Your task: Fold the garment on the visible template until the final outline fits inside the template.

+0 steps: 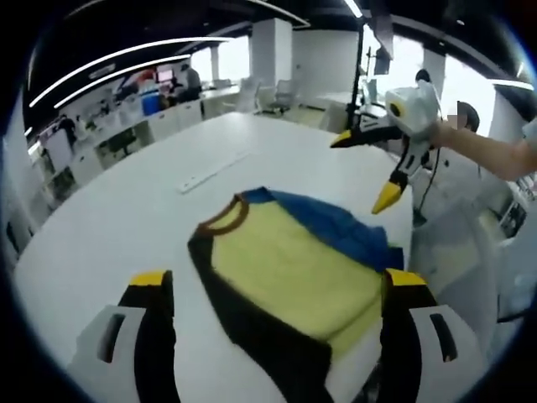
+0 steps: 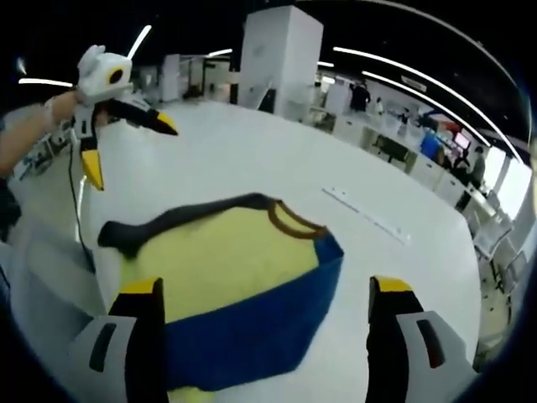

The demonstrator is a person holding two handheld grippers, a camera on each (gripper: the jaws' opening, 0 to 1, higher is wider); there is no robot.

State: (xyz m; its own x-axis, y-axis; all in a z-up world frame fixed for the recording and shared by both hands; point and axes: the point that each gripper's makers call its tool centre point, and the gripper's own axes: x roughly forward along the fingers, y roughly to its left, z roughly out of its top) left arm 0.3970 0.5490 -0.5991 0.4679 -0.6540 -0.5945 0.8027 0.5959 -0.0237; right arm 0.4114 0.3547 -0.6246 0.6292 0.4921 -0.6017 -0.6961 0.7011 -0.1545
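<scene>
A folded shirt (image 1: 289, 269) lies on the white table (image 1: 126, 227). It has a yellow body, a brown collar (image 1: 225, 218), a black sleeve on one side and a blue sleeve (image 1: 336, 222) on the other. My left gripper (image 1: 277, 281) is open, its jaws standing either side of the shirt's near end. My right gripper (image 1: 363, 168) hovers open above the table's far side, held by a person's hand. In the right gripper view the shirt (image 2: 222, 256) lies between my open right gripper's (image 2: 265, 287) jaws, blue part nearest. The left gripper (image 2: 130, 149) hangs open at upper left.
A thin white strip (image 1: 210, 172) lies on the table beyond the collar, also visible as the strip (image 2: 369, 218). A white chair (image 1: 453, 252) stands by the table edge. Office desks, chairs and people fill the background.
</scene>
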